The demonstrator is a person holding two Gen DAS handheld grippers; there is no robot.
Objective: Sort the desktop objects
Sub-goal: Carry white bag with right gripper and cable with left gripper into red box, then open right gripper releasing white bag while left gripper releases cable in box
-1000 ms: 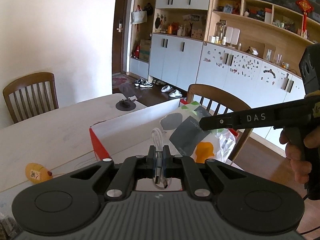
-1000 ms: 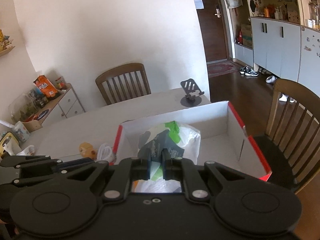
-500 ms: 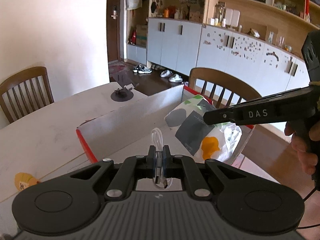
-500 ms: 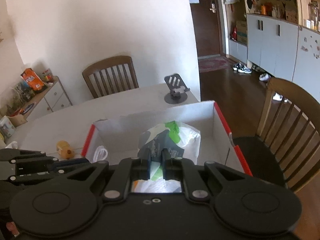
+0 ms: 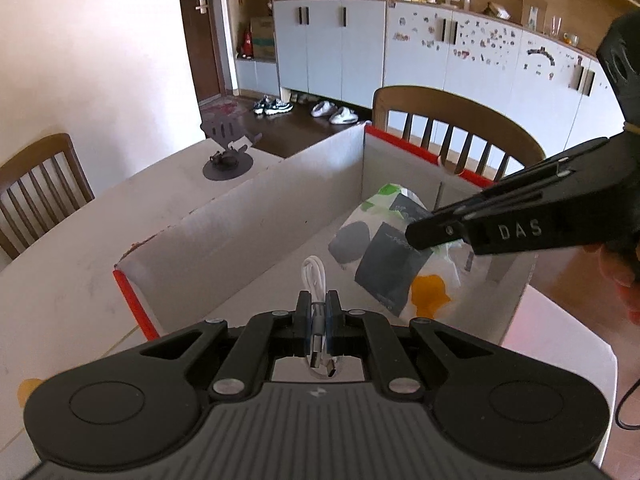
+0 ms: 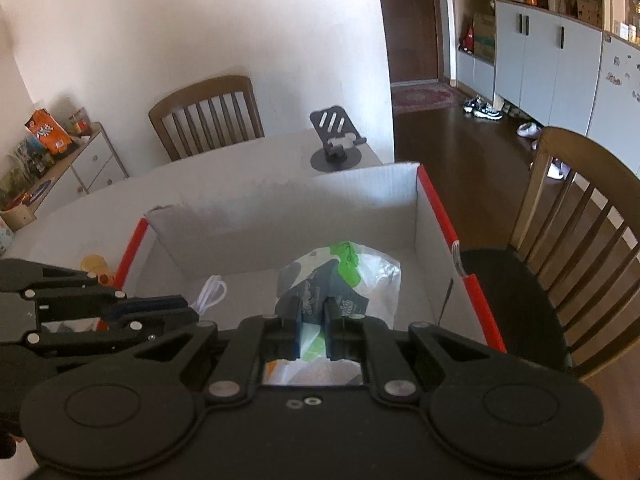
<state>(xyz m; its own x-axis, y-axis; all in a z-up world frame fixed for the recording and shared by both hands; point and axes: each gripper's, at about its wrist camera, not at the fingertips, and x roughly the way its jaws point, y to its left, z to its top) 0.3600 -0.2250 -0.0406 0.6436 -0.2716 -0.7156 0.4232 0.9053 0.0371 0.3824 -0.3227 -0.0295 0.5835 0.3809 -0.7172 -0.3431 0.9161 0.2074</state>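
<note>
My left gripper (image 5: 318,304) is shut on a coiled white USB cable (image 5: 314,276) and holds it over the open cardboard box (image 5: 248,236) with red edges. My right gripper (image 6: 311,312) is shut on a snack bag (image 6: 340,276) printed in white, green and grey, hanging inside the box (image 6: 288,200). In the left wrist view the right gripper (image 5: 416,236) comes in from the right, holding the bag (image 5: 394,268). In the right wrist view the left gripper (image 6: 188,312) comes in from the left with the cable (image 6: 212,290).
A black phone stand (image 5: 228,156) stands on the white table (image 5: 72,264) beyond the box. A small yellow object (image 6: 96,266) lies left of the box. Wooden chairs (image 6: 576,236) stand at the table's far side and right end.
Both grippers have moved forward and lower over the box, still holding the cable and the bag. The box now fills more of both views and the yellow object has slid toward the left edge.
</note>
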